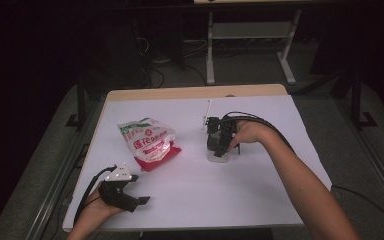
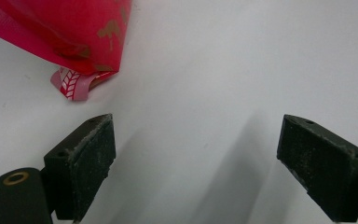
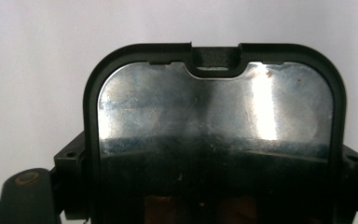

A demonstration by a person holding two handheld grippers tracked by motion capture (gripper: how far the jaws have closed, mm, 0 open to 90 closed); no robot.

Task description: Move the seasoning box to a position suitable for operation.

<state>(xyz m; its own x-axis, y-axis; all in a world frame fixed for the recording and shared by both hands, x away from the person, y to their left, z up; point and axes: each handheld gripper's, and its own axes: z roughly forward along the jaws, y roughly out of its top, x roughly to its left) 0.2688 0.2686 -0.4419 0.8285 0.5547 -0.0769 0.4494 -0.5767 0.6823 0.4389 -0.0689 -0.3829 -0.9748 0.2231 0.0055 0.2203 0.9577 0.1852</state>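
So far the right gripper [image 1: 220,145] clamps the lidded jar [image 1: 218,150] at mid-table, while the left gripper [image 1: 137,201] waits wide open, the bag [image 1: 147,142] untouched nearby

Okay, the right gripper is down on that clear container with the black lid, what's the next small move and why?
Probably a short, straight lift. In the right gripper view the black-rimmed lid sits between the fingers, which seem to press its sides, and the clear container is on the white table. The right gripper appears closed on it. The left gripper is open, short of the red and white bag.
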